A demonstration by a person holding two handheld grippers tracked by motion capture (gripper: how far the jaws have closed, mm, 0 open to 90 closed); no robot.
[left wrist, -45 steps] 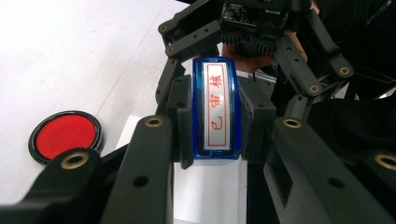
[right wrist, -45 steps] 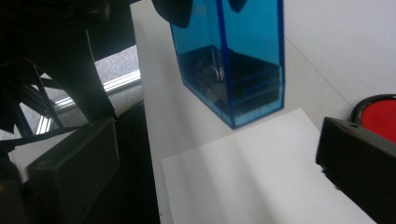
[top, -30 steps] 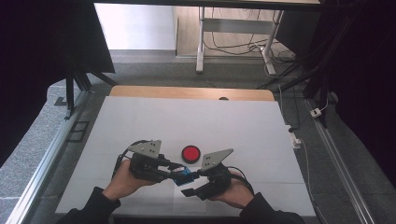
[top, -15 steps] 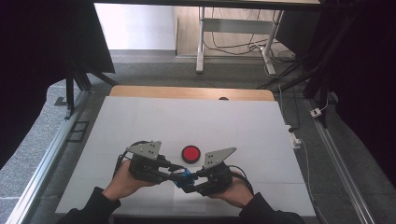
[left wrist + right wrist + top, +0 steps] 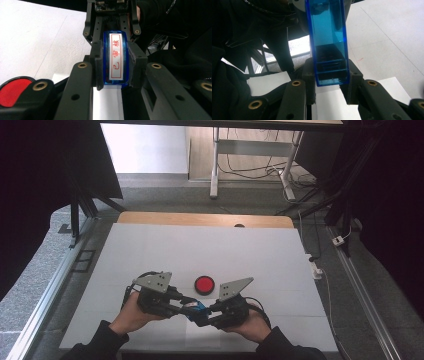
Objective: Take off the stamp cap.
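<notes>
Both claws meet near the front edge of the counter (image 5: 150, 250), pointing at each other, with a blue stamp (image 5: 196, 307) bridged between them.

Left claw (image 5: 184, 303): clenched on the stamp. In the left gripper view the stamp (image 5: 116, 58) sits squarely between the pads, its white face with red characters in a red frame turned toward the camera. Pads press on both long sides.

Right claw (image 5: 206, 310): its jaws have just been closing, and they now grip the opposite end of the stamp. In the right gripper view the clear blue body (image 5: 328, 42) runs up and away from the pads, with a dark inner block near the held end. Pads are tight against both sides.

Stamp position: held off the counter, just in front of the red pad (image 5: 204, 284) and slightly to its left, over a sheet of paper (image 5: 205, 340) lying at the counter's front edge. Stamp and red pad are apart, not touching.

Red pad: round, dark rim, lying flat on the counter, behind the claws. Its edge also shows low in the left gripper view (image 5: 12, 91).

A hand (image 5: 131, 312) holds each tool from below the stamp; dark sleeves at the front edge.
</notes>
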